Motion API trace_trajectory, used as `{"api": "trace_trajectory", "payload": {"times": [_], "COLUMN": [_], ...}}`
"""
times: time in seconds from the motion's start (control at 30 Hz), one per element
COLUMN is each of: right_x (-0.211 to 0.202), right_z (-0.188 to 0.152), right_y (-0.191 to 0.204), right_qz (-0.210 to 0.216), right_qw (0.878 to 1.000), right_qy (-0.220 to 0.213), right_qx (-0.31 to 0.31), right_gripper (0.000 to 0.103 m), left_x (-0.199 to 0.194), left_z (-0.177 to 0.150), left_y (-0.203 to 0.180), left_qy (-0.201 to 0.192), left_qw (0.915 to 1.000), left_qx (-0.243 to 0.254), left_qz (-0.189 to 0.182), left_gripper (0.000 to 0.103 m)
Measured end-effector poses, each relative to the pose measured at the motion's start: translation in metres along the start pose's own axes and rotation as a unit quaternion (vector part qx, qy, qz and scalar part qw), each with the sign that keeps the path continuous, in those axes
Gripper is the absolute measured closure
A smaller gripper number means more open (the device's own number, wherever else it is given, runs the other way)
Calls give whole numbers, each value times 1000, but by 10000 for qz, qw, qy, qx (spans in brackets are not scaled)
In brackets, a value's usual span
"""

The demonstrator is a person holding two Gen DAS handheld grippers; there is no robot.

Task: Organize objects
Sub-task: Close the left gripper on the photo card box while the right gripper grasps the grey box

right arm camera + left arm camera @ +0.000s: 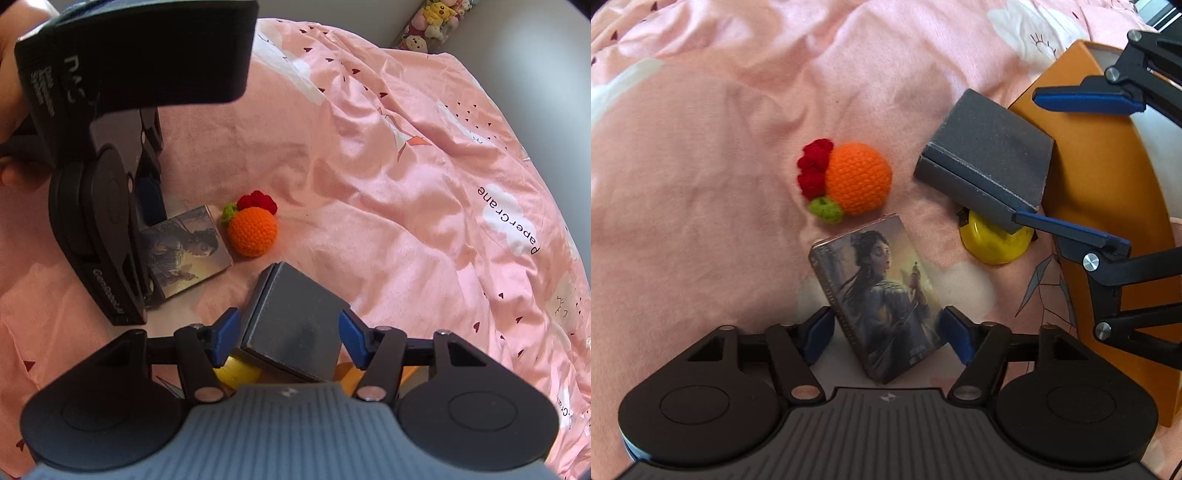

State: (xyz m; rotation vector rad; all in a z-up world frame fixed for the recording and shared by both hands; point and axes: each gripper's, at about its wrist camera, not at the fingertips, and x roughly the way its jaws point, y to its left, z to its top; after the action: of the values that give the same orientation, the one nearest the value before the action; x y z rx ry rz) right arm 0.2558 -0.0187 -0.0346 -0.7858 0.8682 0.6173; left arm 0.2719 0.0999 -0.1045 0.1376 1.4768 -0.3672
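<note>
One card box, long axis toward crochet orange.

The bed is covered by a soft pink cloth sheet, and it is wrinkled. A ball made of orange, red and green yarn is seen on it, bumpy all over. The picture card box looks smooth and a bit shiny (light is caught on its front). The dark grey box is matt and a little grainy. The yellow thing under it looks like glossy plastic. The big orange box is smooth and matt. Blue pads and black hard parts, with shiny metal pins, are seen on the grippers.
</note>
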Motion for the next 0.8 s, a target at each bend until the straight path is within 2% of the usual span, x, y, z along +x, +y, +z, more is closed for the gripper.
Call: {"api": "trace_trajectory", "payload": {"times": [0.3,0.43,0.5,0.63,0.8], "right_x": [9,14,17,22,32], "right_z": [0,0,1,3,2], "right_y": [0,-1,-1,2,4], "right_qz": [-12,71,164,217,161], "right_qw": [9999,9997,9994,9991,9987], "right_qy": [137,243,302,358,480], "right_qx": [-59,-27,-26,-63,-88], "right_gripper": [41,41,40,40,39], "left_x": [-2,-15,-20,-25,-28], "left_z": [-10,-18,-19,-21,-24], "left_y": [-5,-2,0,10,18], "left_qy": [-139,-233,-201,-152,-138], "left_qw": [9999,9997,9995,9983,9966], "left_qx": [20,-83,-144,-382,-691], "left_qz": [53,-88,-181,-407,-431], "left_gripper": [23,24,37,37,58]}}
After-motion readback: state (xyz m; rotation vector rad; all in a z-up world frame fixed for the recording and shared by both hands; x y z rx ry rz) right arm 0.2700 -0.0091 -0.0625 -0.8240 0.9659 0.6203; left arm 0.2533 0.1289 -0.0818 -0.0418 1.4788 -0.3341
